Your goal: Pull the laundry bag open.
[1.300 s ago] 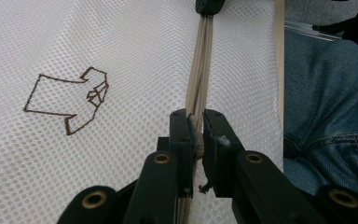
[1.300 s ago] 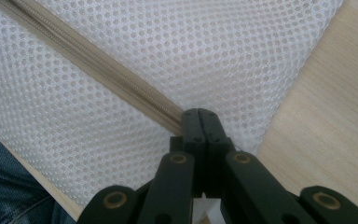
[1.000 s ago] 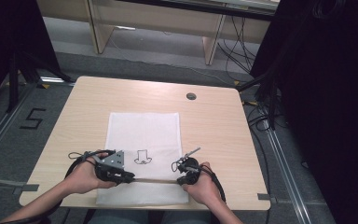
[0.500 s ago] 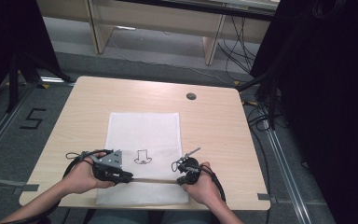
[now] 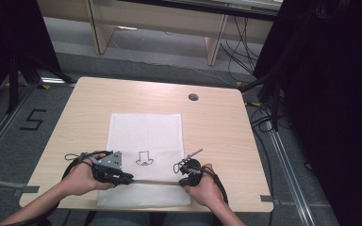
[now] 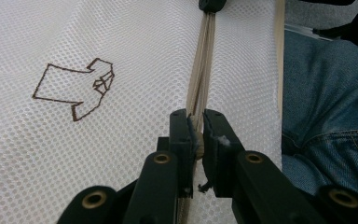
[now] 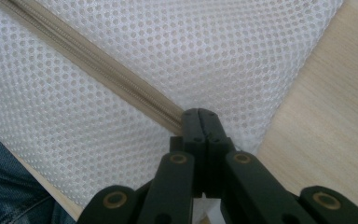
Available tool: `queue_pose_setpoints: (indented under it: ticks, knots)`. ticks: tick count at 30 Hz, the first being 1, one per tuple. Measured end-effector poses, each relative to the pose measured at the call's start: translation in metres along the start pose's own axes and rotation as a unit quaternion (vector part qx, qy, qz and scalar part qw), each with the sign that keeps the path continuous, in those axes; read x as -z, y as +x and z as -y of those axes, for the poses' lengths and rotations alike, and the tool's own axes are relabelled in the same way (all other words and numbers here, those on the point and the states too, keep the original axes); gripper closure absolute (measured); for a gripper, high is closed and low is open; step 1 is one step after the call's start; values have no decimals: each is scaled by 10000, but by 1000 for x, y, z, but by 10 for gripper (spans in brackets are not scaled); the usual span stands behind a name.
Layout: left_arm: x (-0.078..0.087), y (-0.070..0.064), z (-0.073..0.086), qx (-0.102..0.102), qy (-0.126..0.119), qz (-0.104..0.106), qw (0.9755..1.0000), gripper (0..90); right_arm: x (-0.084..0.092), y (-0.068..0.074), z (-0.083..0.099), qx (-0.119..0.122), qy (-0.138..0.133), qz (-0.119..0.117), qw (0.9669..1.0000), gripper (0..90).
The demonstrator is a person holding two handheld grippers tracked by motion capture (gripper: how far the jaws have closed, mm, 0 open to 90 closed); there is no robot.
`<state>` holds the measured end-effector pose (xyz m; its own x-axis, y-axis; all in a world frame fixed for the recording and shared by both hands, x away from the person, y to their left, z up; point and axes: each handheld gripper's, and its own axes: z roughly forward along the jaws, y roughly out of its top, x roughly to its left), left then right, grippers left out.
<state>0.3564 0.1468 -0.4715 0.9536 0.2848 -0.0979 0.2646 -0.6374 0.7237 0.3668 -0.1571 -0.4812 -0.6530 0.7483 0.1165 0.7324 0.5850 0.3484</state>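
Note:
A white mesh bag (image 5: 146,132) lies flat on the wooden table (image 5: 217,136), with a brown outline drawing (image 5: 144,158) on it. A beige zipper (image 5: 153,181) runs along its near edge. My left gripper (image 5: 129,179) is shut on the beige zipper pull (image 6: 196,135) at the zipper's left part. In the left gripper view its jaws (image 6: 196,116) pinch the pull, and the zipper tape (image 6: 200,70) runs away from them. My right gripper (image 5: 181,181) is shut on the zipper's right end. Its jaws (image 7: 200,114) meet tightly on the zipper (image 7: 98,60) near the bag's corner.
A round cable hole (image 5: 193,97) sits at the table's far right. The table's near edge is just behind both hands, with the person's jeans (image 6: 326,93) below it. Bare wood (image 7: 326,116) lies right of the bag. Cables trail on the floor at right.

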Motion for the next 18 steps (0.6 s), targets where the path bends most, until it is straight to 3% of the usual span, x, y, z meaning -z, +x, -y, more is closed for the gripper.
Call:
queue_pose_setpoints:
  ticks: [9, 14, 18]
  knots:
    - [4, 0, 5, 86, -43, -15, 10000, 821, 0, 0, 0, -27, 13, 2, 10000, 900]
    - [6, 1, 4, 1, -27, -18, 10000, 820, 0, 0, 0, -34, 10, 7, 10000, 900]
    - [9, 2, 8, 86, -42, -77, 9999, 821, 0, 0, 0, -42, 3, -25, 10000, 900]
